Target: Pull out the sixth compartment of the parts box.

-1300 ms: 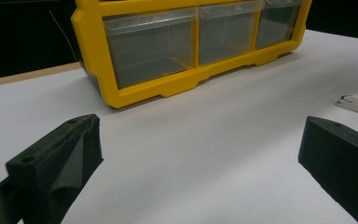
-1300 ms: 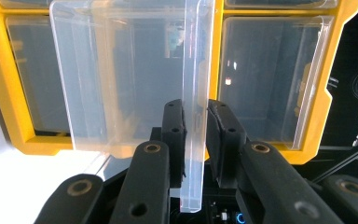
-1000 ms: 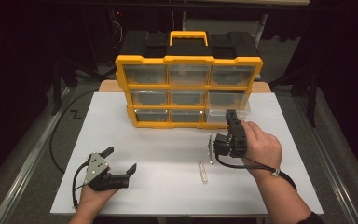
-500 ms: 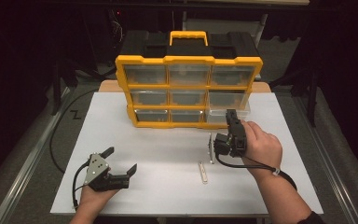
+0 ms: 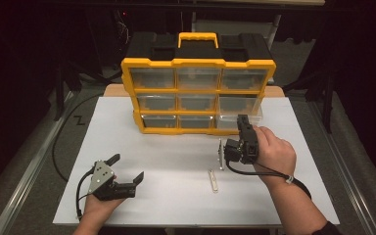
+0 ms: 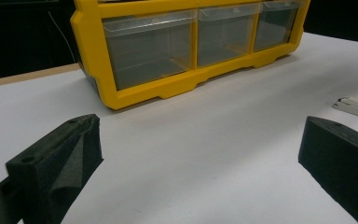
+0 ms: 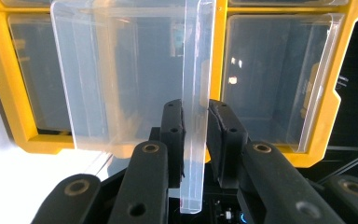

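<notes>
A yellow storage box (image 5: pixel 198 90) with clear drawers and a black back is stood upright at the far side of a white table (image 5: pixel 176 156). The front lip of a clear drawer (image 7: pixel 135 79) is pinched between the two black jaws of the right gripper (image 7: pixel 196 135), as is seen in the right gripper view, where the pads are pressed on either side of the thin clear wall. In the high view the right gripper (image 5: pixel 242 142) is held by a hand (image 5: pixel 271 154) just in front of the bottom right corner of the box, and the drawer (image 5: pixel 245 120) is seen drawn partly out of the bottom row at that corner. The left gripper (image 5: pixel 127 169) is rested near the front left of the table, well apart from the box, with its jaws spread wide and nothing between them. Two small pale strips (image 5: pixel 214 180) are lain on the table between the two grippers, nearer the right one
</notes>
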